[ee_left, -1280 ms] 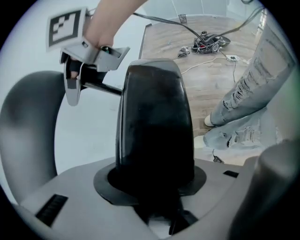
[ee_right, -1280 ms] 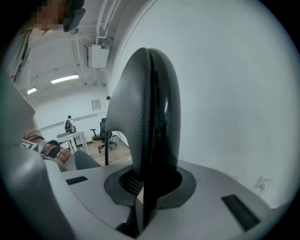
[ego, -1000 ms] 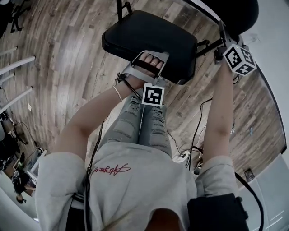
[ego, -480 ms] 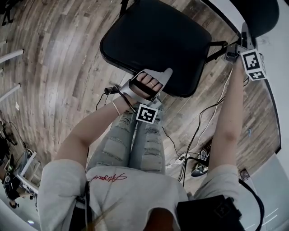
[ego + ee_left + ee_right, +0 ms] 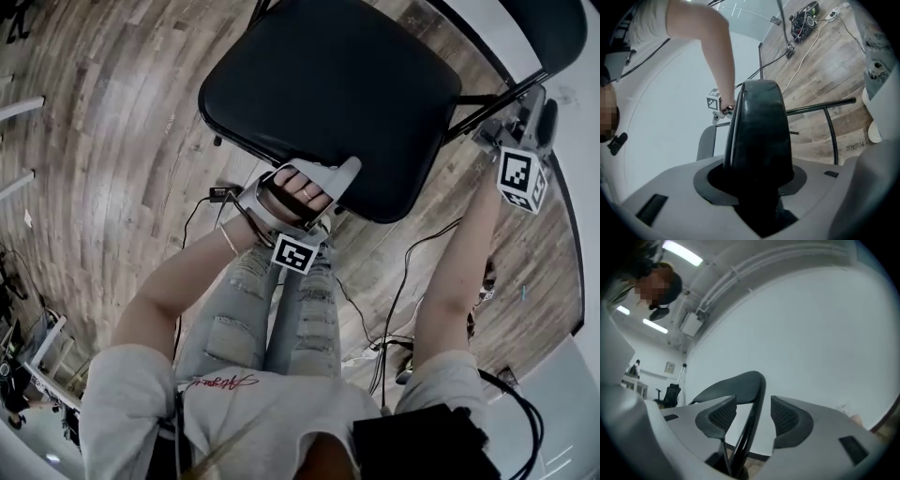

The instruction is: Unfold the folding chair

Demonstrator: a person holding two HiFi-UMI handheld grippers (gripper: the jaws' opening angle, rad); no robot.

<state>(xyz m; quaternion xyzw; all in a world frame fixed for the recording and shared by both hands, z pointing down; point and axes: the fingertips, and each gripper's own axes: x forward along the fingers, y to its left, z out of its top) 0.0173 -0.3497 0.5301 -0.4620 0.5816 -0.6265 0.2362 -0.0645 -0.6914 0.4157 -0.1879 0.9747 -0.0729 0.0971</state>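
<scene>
- Your left gripper [image 5: 322, 185] pinches the front edge of the folding chair's [image 5: 375, 56] black seat [image 5: 328, 94].
- Your right gripper's [image 5: 752, 414] jaws have just been opening. They stand apart now, and the thin frame bar [image 5: 749, 430] under the backrest [image 5: 736, 386] runs between them, not squeezed.
- The chair stands on the wood floor [image 5: 112, 169], seat folded out, just past your legs [image 5: 281, 319].

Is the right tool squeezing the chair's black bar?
No, the right tool has just been opening, and its pads stand apart with the black bar loose between them.
</scene>
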